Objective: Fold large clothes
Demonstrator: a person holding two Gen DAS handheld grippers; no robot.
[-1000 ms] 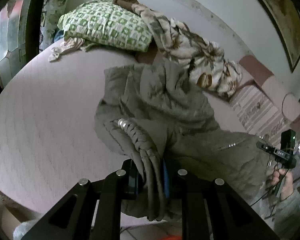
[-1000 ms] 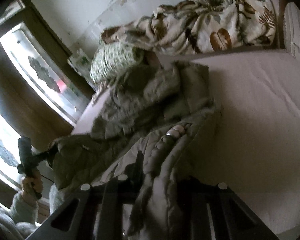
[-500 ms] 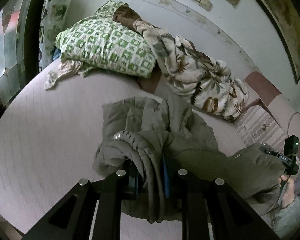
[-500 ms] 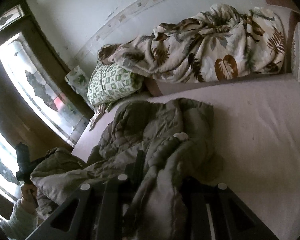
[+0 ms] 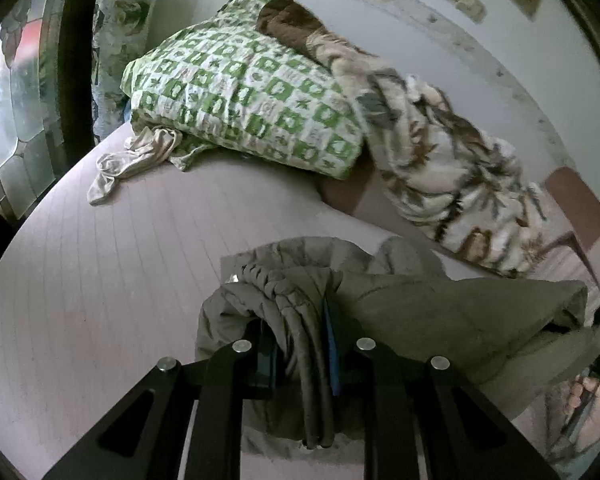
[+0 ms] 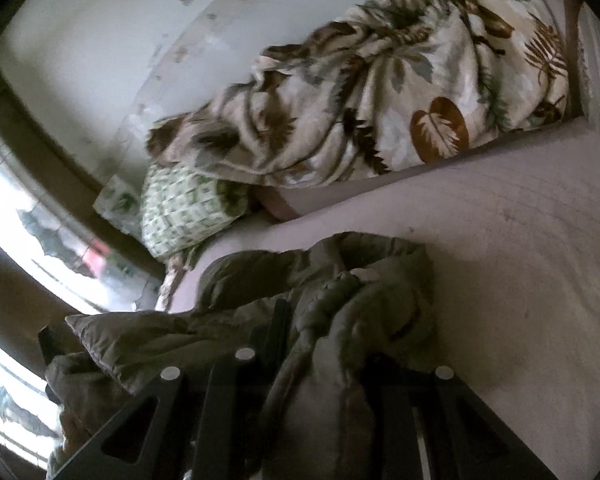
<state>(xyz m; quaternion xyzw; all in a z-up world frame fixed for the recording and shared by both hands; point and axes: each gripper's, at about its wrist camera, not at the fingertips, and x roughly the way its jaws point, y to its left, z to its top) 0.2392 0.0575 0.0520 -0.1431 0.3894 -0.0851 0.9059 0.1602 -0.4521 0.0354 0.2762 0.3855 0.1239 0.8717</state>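
The bed (image 5: 100, 280) fills both views, its pale pink, faintly lined cover the ground for everything else. Toward its head lies a cream blanket (image 6: 360, 92) printed with brown and grey-green leaves, heaped against the wall. Beside the blanket, nearer the window side of the bed, sits a green-and-white checked pillow (image 5: 240, 96), with a small crumpled beige cloth (image 5: 136, 160) lying on the bed just in front of it.

On the near part of the bed, well apart from the pillow, is the jacket (image 5: 440, 312): a large padded olive-grey garment, quilted in places, bunched and rumpled rather than flat. Part of it rests on the bed in a loose heap; the rest is lifted and stretched as a thick fold between the two grippers. A gathered, ribbed edge of it, twisted almost like a braid, runs into each gripper.

The left gripper (image 5: 300, 360) is pinched onto that ribbed edge, several layers of fabric hanging down between its fingers. The right gripper (image 6: 324, 368) likewise has a thick wad of the jacket squeezed between its fingers, the cloth spilling over the black frame. In the left wrist view the other gripper shows only as a dark shape at the far right edge of the jacket.
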